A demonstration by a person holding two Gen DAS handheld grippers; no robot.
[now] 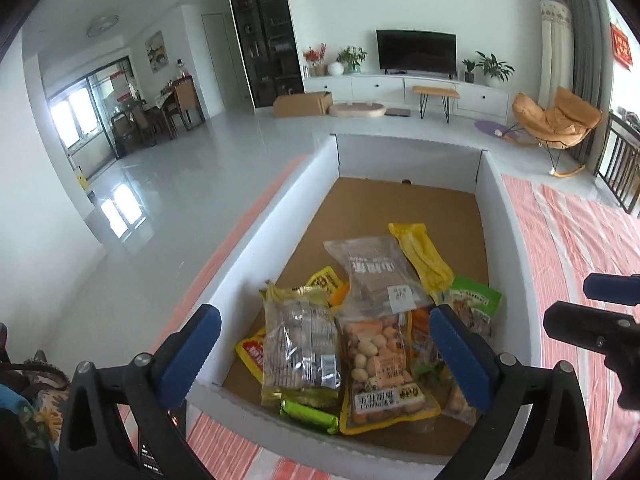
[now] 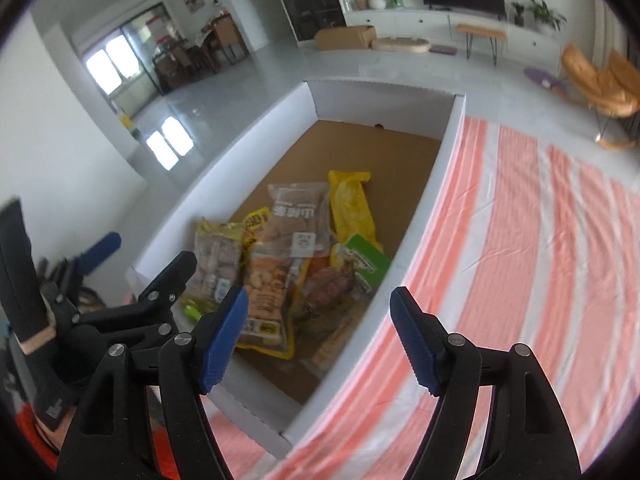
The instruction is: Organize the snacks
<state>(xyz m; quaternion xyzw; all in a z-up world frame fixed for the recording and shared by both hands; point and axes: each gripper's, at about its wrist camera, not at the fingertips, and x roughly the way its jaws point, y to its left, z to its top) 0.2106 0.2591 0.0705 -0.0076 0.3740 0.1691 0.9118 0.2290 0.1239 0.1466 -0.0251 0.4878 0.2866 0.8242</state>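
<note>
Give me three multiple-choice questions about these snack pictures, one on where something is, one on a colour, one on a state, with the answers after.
1. Where do the snack packets lie?
A. In the near end of the white-walled cardboard box
B. On the striped cloth
C. On the floor

2. What colour is the long packet that reaches farthest into the box?
A. Red
B. Yellow
C. Blue

3. How is the left gripper?
A. Shut on a packet
B. Open, holding nothing
C. Out of view

Answers: 1 A, the pile sits on the box's brown floor near the camera. 2 B, its wrapper is plain yellow. 3 B, its blue-padded jaws stand wide apart above the clear peanut bag.
</note>
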